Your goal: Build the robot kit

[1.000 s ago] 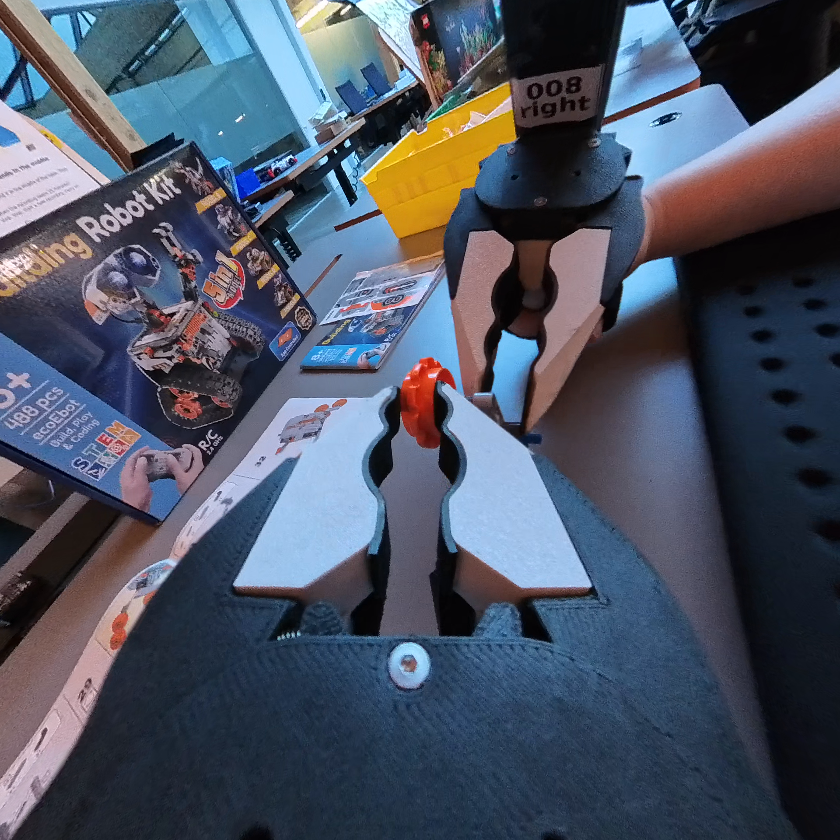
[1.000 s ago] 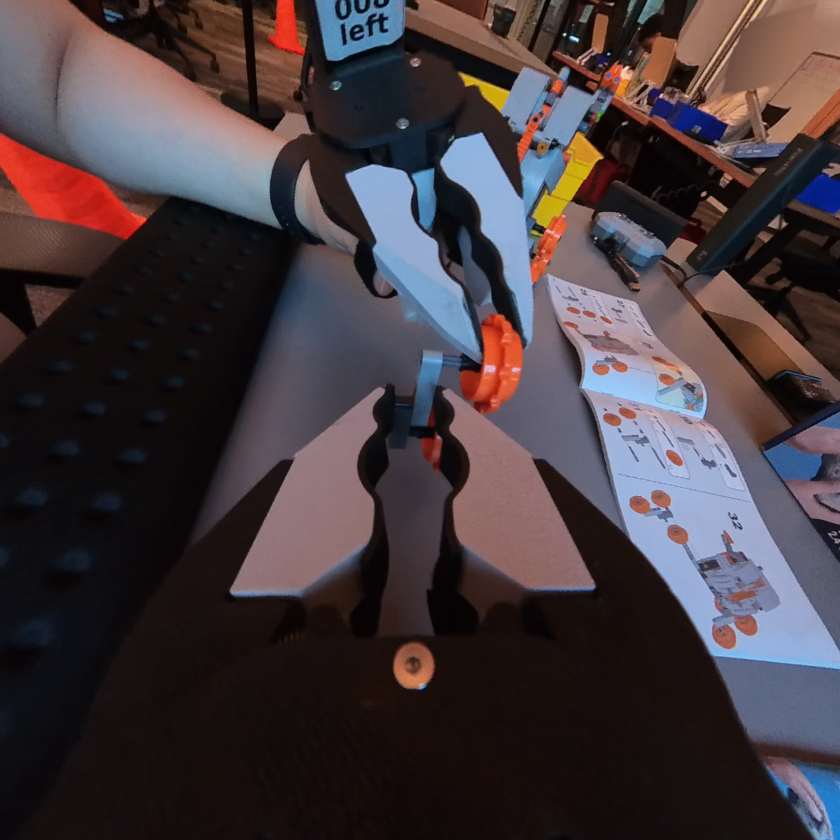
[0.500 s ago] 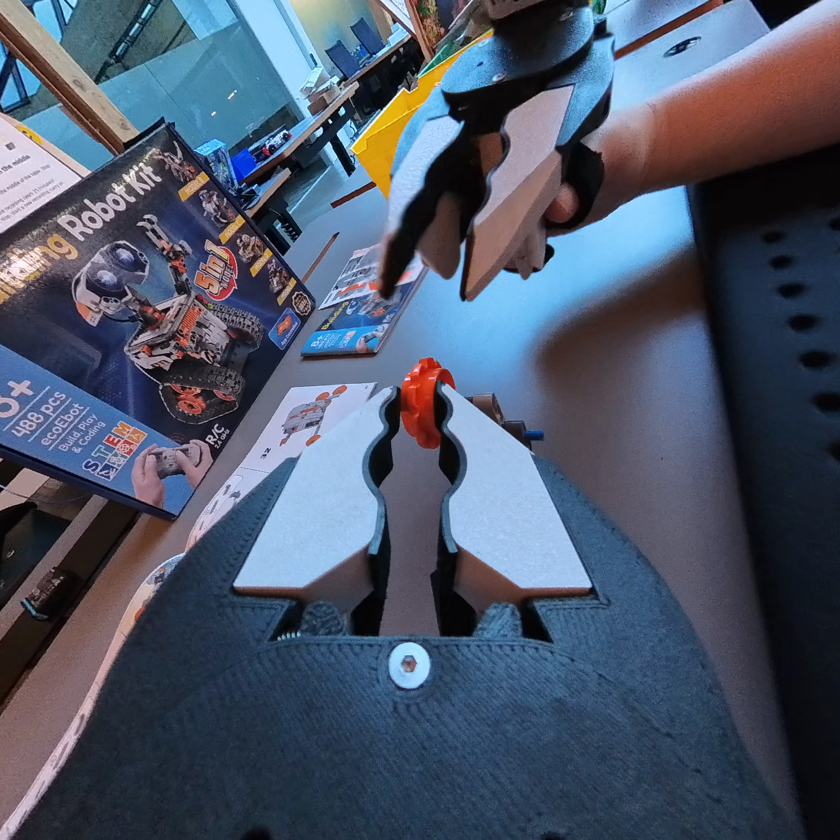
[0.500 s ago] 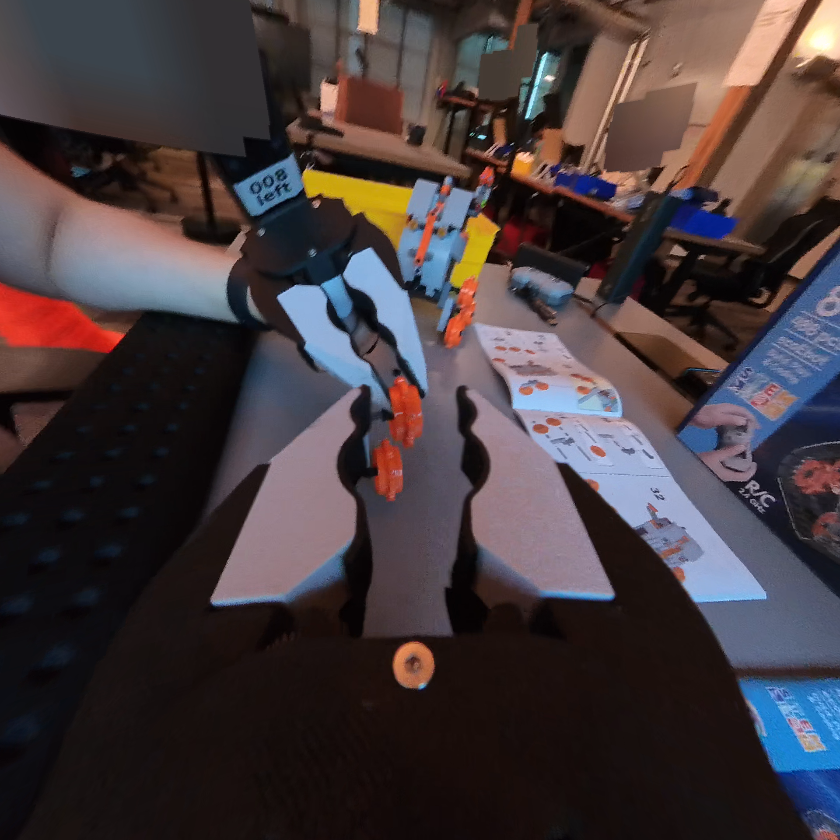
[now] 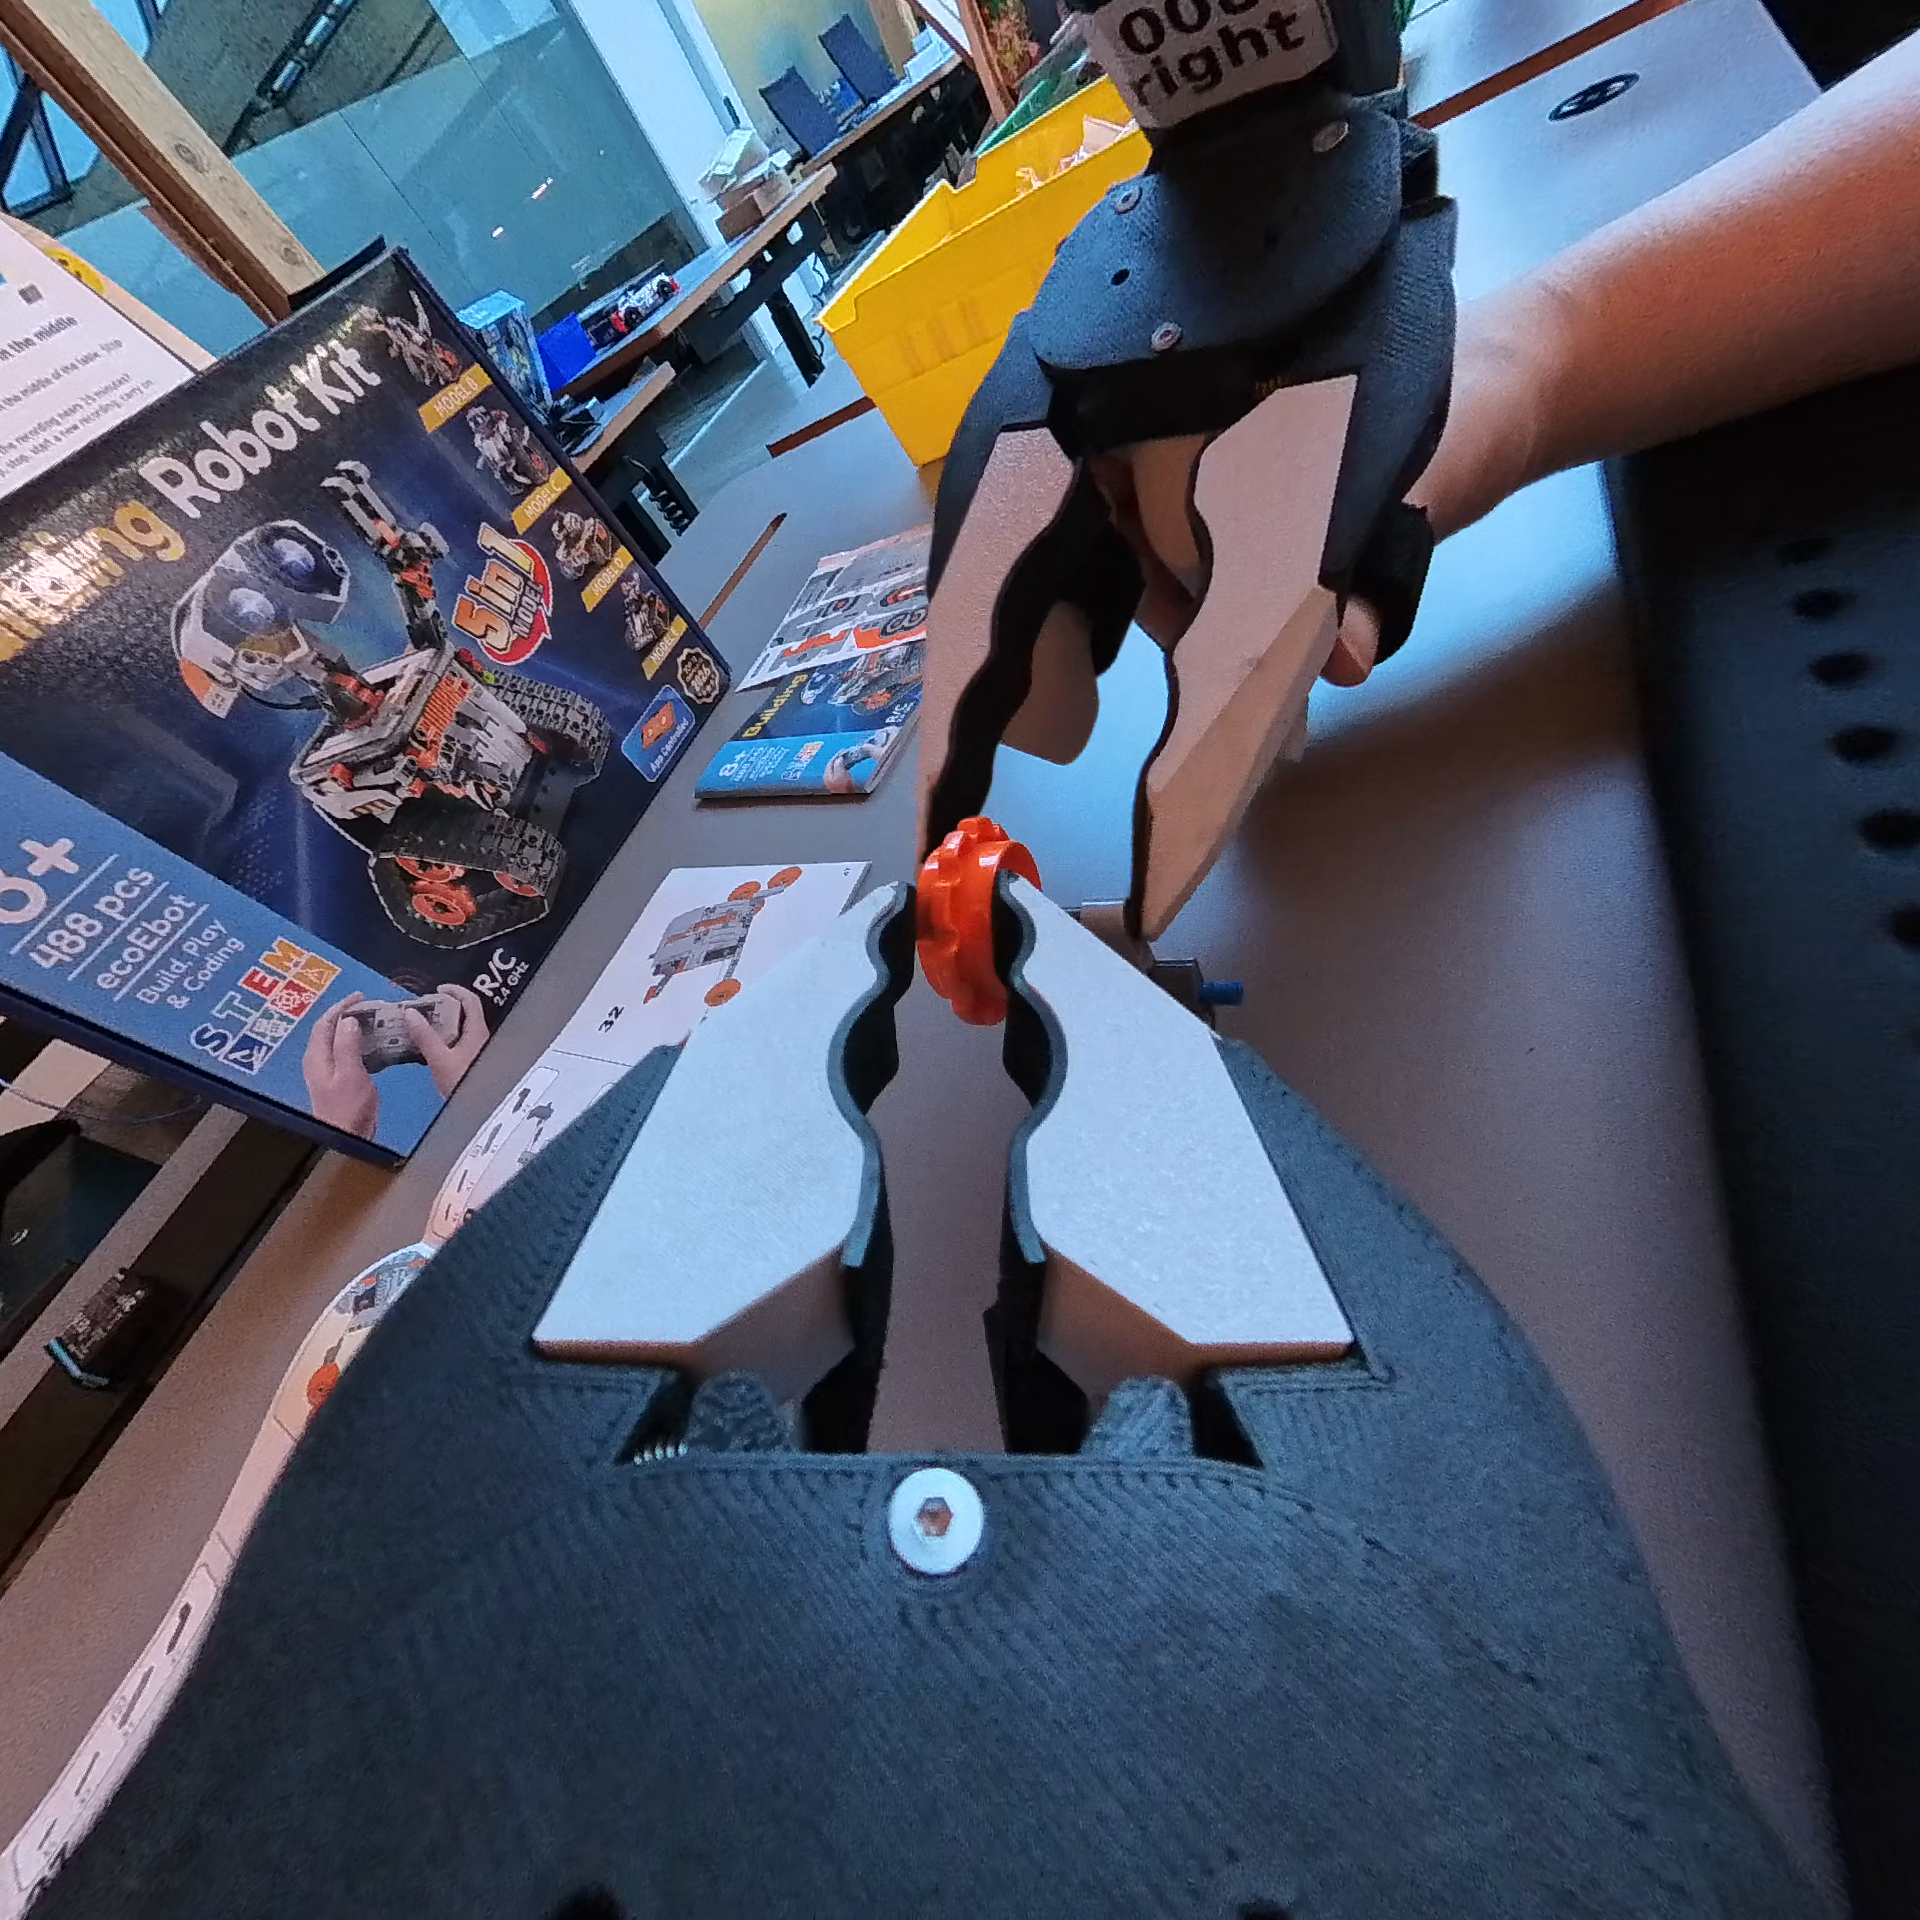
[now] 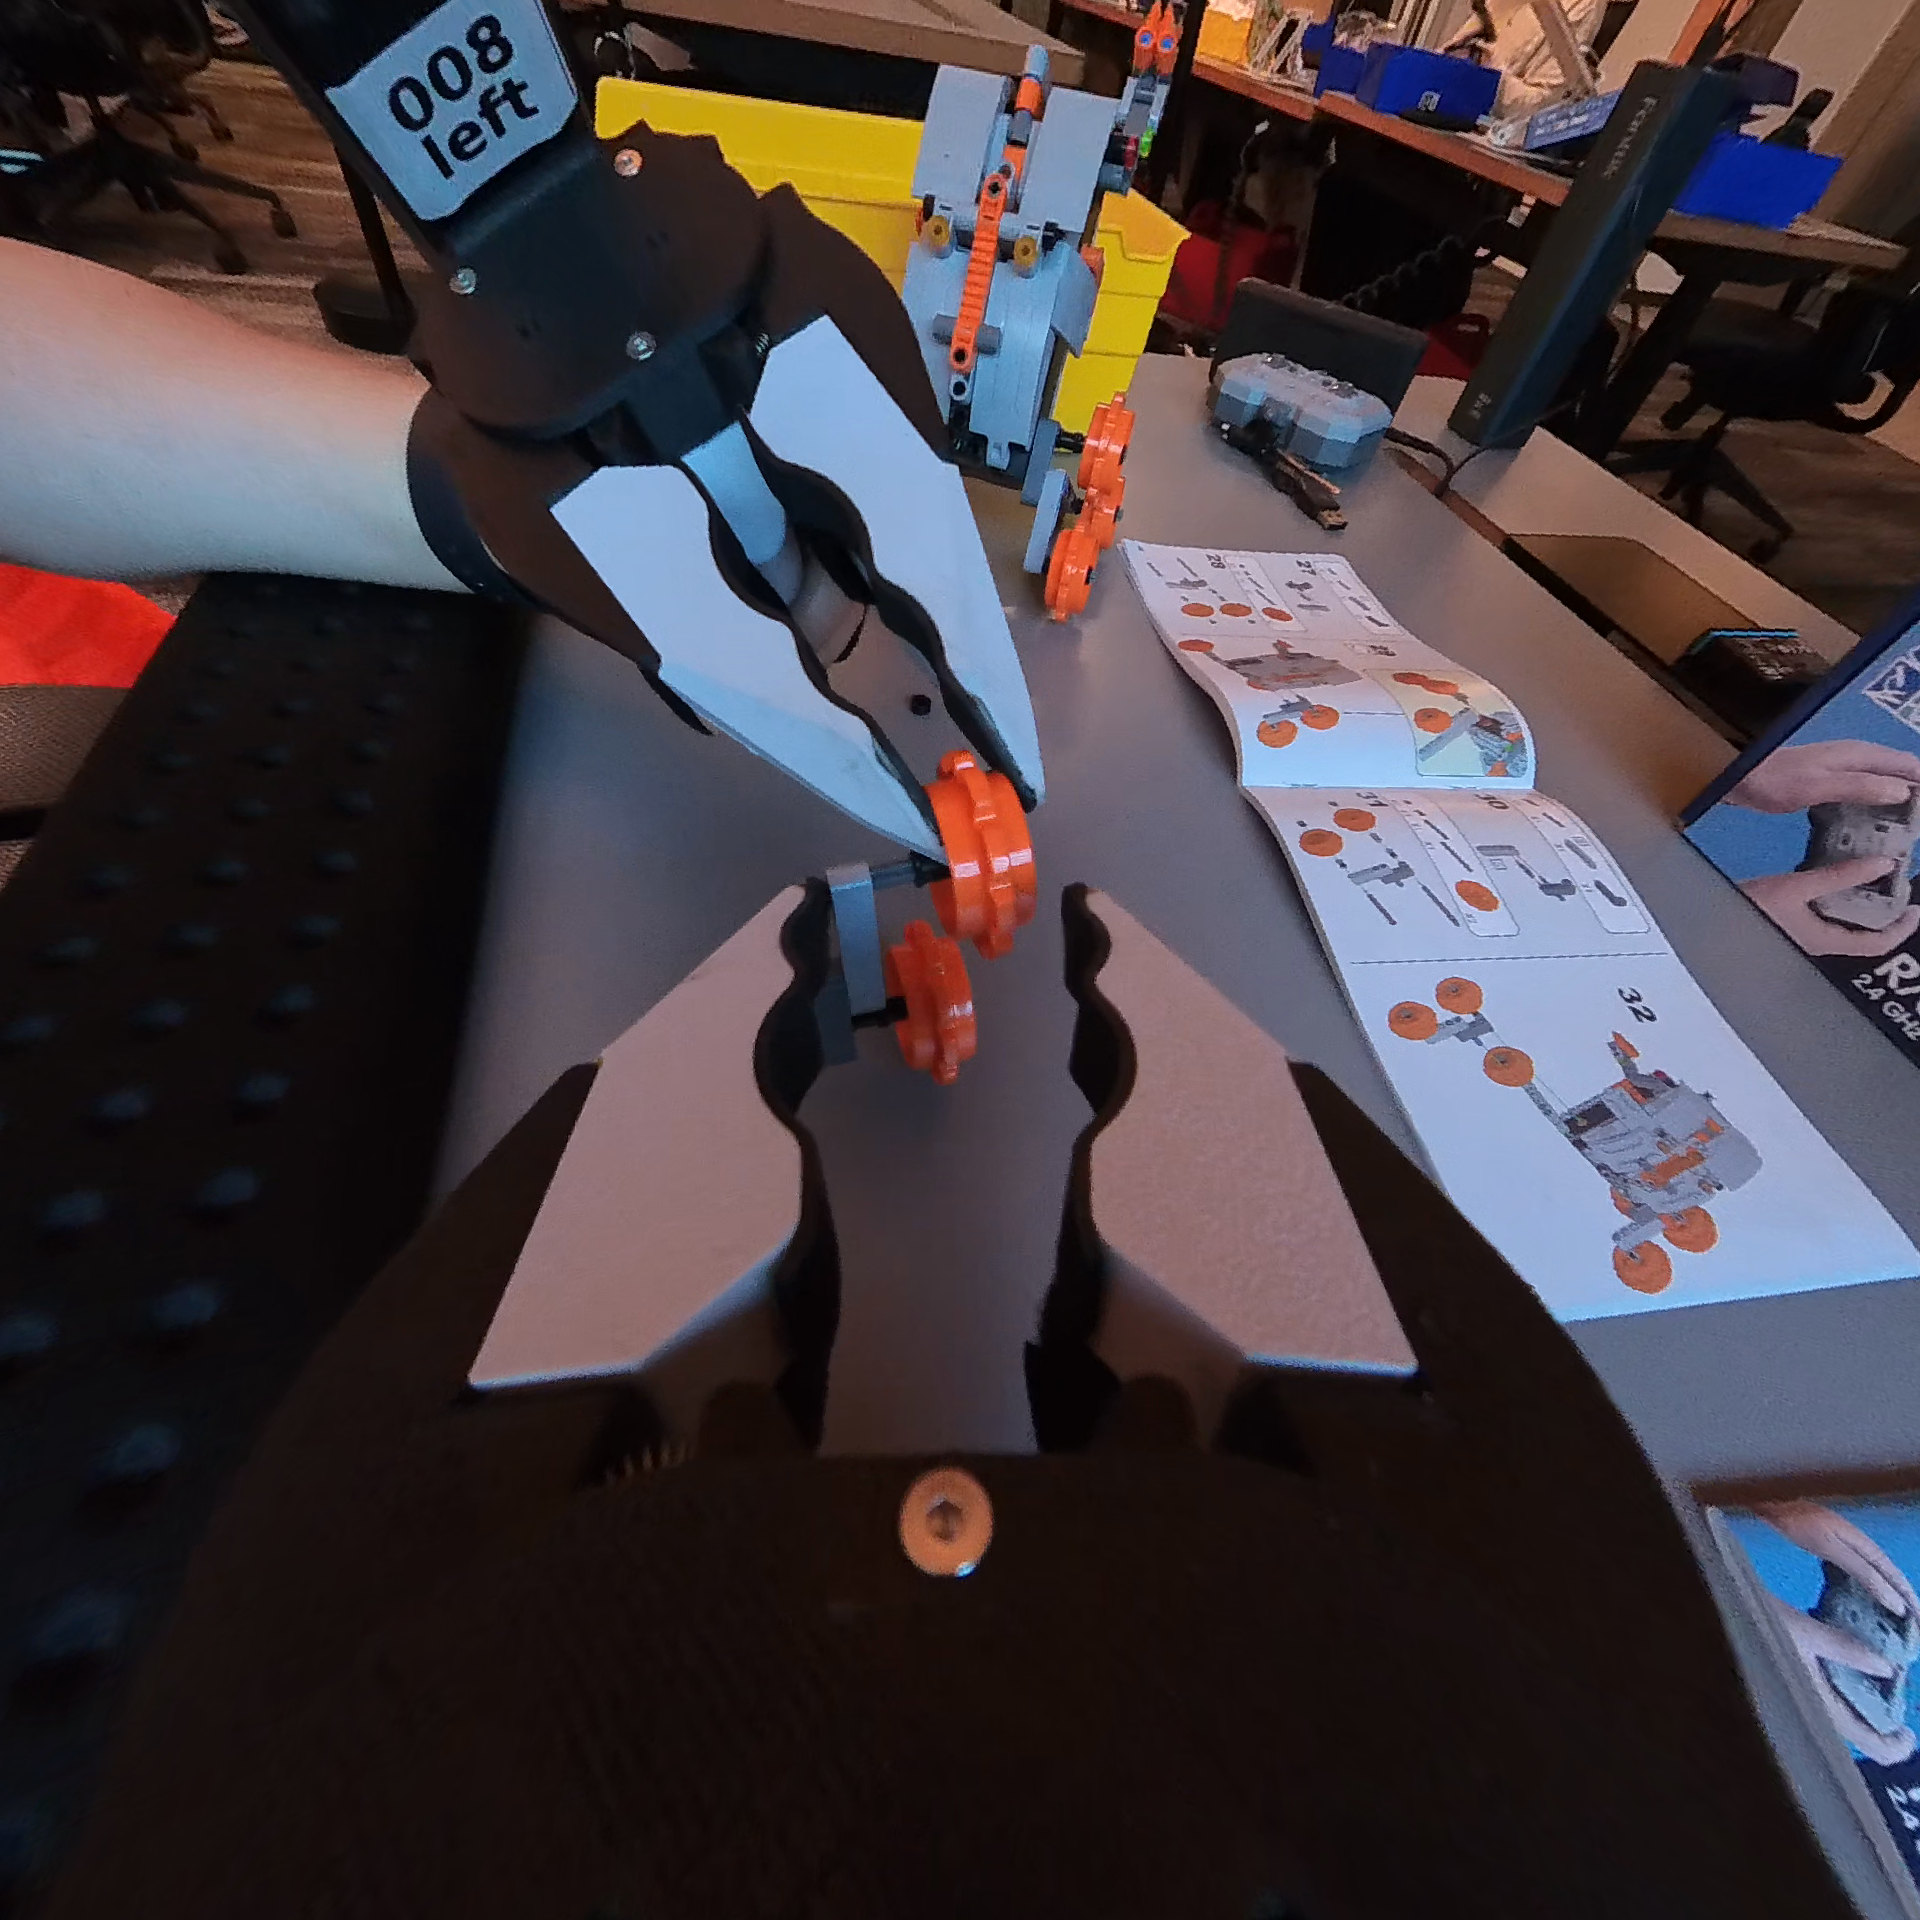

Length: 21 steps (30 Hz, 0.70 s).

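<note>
My left gripper (image 5: 961, 914) is shut on an orange toothed wheel (image 5: 971, 920) and holds it above the grey table (image 5: 1403, 1039). In the right wrist view this wheel (image 6: 982, 852) sits on a short axle joined to a small grey beam (image 6: 857, 966), which carries a second orange wheel (image 6: 930, 1003); the left gripper (image 6: 982, 821) grips the upper wheel. My right gripper (image 6: 940, 904) is open, and the small assembly hangs between its fingertips, the beam close to the left fingertip. In the left wrist view the right gripper (image 5: 1039, 883) points down over the wheel, jaws apart.
A blue robot kit box (image 5: 312, 644) leans at the left. An open instruction booklet (image 6: 1455, 883) lies on the table. A partly built grey and orange model (image 6: 1018, 291), a yellow bin (image 5: 966, 301) and a grey module (image 6: 1299, 410) stand farther back. A black perforated surface (image 6: 208, 935) flanks the table. The tips of both grippers are at nearly the same place.
The right gripper let go of the grey beam, opened and pulled away, then came back open around the assembly. The left gripper stayed shut on the orange wheel.
</note>
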### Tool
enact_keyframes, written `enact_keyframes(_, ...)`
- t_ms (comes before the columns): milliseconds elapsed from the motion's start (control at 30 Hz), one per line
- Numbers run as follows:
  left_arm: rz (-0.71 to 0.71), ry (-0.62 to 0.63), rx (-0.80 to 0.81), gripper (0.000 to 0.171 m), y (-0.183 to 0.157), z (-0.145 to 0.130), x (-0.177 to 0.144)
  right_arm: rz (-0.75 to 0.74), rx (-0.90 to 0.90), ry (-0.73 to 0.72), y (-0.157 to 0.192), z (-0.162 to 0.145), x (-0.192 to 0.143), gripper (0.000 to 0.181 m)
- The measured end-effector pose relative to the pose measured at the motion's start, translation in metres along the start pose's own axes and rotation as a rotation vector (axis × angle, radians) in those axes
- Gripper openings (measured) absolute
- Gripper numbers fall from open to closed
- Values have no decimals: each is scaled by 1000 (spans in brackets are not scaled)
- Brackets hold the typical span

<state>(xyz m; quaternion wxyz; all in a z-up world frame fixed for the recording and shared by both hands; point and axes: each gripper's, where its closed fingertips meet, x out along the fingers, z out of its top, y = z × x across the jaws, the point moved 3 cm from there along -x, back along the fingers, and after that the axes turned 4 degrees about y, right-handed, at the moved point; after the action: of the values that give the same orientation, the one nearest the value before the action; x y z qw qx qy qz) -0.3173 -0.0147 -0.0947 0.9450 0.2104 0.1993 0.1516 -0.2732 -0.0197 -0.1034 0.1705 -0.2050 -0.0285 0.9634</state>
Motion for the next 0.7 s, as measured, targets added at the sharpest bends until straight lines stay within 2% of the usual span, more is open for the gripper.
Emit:
enact_keyframes(133, 7, 1, 0, 13, 1, 0, 0, 9, -5, 6, 1, -1, 1, 39)
enact_keyframes(700, 3, -8, -13, 13, 2, 1, 0, 37, 57, -25, 1, 1, 1, 39)
